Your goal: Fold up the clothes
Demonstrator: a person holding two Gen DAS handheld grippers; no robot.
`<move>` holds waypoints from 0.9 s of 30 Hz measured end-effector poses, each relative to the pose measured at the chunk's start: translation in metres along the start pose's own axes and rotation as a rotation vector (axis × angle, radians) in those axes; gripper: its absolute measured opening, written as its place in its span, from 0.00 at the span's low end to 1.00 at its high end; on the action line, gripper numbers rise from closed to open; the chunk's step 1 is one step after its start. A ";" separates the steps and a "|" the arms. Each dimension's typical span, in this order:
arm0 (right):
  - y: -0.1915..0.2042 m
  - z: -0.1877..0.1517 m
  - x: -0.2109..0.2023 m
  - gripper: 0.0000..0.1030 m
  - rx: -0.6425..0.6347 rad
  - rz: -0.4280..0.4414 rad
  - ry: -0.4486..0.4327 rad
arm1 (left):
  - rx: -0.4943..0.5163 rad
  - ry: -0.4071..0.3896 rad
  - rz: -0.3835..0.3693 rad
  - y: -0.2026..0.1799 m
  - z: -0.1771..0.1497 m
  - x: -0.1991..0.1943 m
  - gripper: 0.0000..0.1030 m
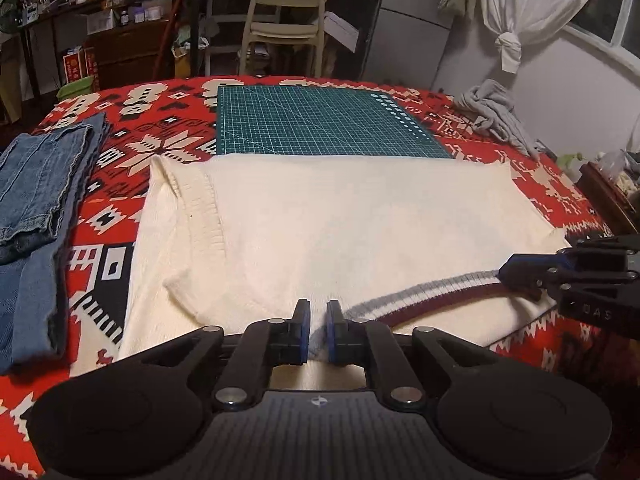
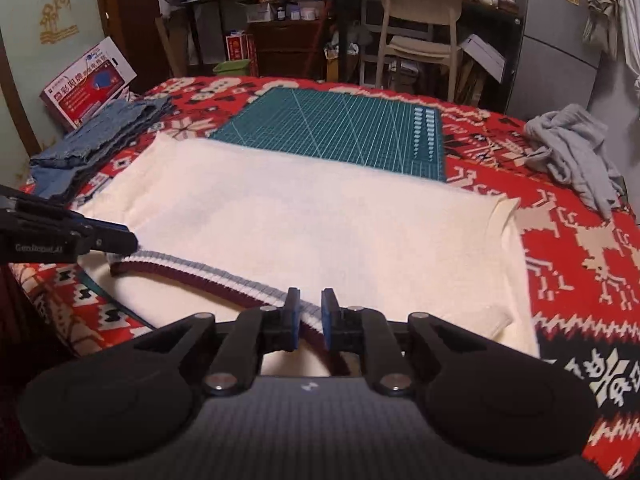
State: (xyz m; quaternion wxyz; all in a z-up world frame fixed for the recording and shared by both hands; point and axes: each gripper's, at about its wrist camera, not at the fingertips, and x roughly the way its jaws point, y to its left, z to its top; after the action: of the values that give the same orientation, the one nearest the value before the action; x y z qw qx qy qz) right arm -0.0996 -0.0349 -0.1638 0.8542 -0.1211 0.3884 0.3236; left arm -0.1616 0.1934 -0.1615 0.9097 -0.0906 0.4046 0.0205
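Cream sweater lies spread on worktop, far edge over green mat. We hold striped hem: left gripper and right gripper fingers clamped on it. Risk: uneven lift skews fold; knit may slip out.

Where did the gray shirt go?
The crumpled gray shirt lies at the far right of the red patterned blanket, right of the green cutting mat and beyond the white sweater.
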 end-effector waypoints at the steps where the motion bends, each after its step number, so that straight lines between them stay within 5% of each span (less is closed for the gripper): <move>1: 0.002 0.000 0.001 0.12 -0.004 0.005 0.001 | 0.001 0.004 0.001 0.000 -0.001 -0.001 0.09; 7: 0.005 -0.004 0.000 0.12 0.004 0.030 0.002 | -0.043 -0.010 -0.009 0.008 -0.001 -0.011 0.09; 17: -0.043 0.024 0.003 0.10 0.092 -0.087 -0.077 | -0.126 -0.058 0.007 0.037 0.033 0.012 0.09; 27: -0.054 0.016 0.028 0.07 0.049 -0.132 -0.034 | -0.103 -0.029 0.033 0.044 0.018 0.011 0.08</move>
State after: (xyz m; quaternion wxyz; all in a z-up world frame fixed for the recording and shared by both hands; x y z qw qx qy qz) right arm -0.0420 -0.0558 -0.1759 0.8830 -0.1199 0.3727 0.2590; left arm -0.1457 0.2391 -0.1645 0.9093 -0.1303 0.3911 0.0574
